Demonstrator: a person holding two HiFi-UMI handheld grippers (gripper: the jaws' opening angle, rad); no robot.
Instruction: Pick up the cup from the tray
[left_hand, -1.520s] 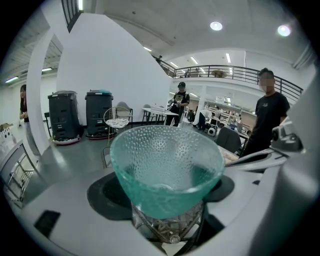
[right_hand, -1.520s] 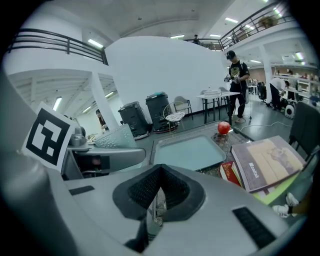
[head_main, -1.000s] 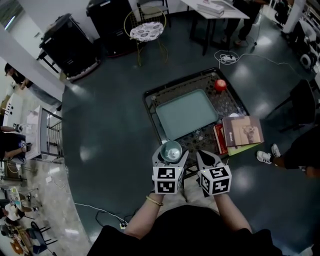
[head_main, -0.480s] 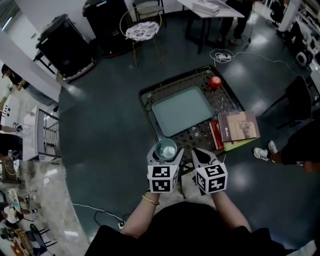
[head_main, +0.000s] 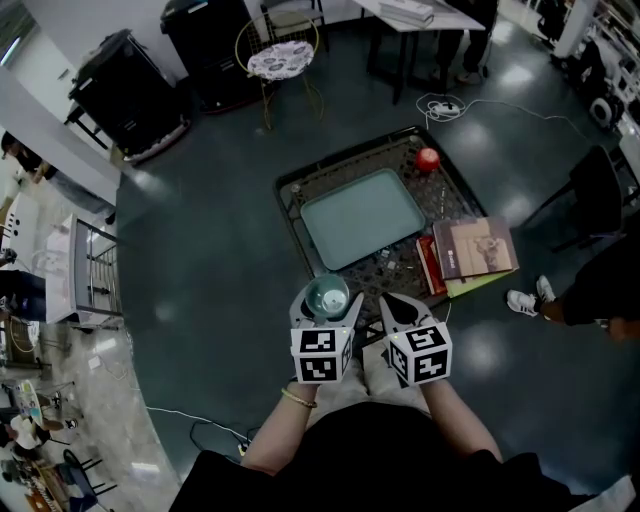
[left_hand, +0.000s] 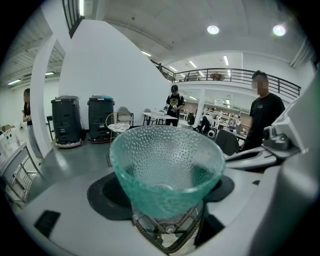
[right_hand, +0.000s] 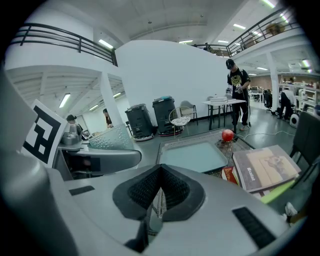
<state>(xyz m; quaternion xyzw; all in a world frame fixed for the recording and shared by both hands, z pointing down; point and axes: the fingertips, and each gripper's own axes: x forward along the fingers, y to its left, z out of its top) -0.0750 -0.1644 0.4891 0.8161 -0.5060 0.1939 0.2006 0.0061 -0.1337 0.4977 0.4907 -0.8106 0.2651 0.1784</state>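
Hardly anything moved in that second: your left gripper (head_main: 327, 306) kept the cup (left_hand: 167, 167) pinched, off the tray (head_main: 362, 218) and near your body; your right gripper (right_hand: 159, 195) stayed pressed together, empty. The pickup looked complete.

I see the tray (head_main: 362, 217) on the table (head_main: 455, 205), a ball (head_main: 428, 158) behind it to the right, books (head_main: 475, 250) right of it, and the cup (head_main: 326, 294) in front, between my left gripper's (head_main: 327, 304) jaws.
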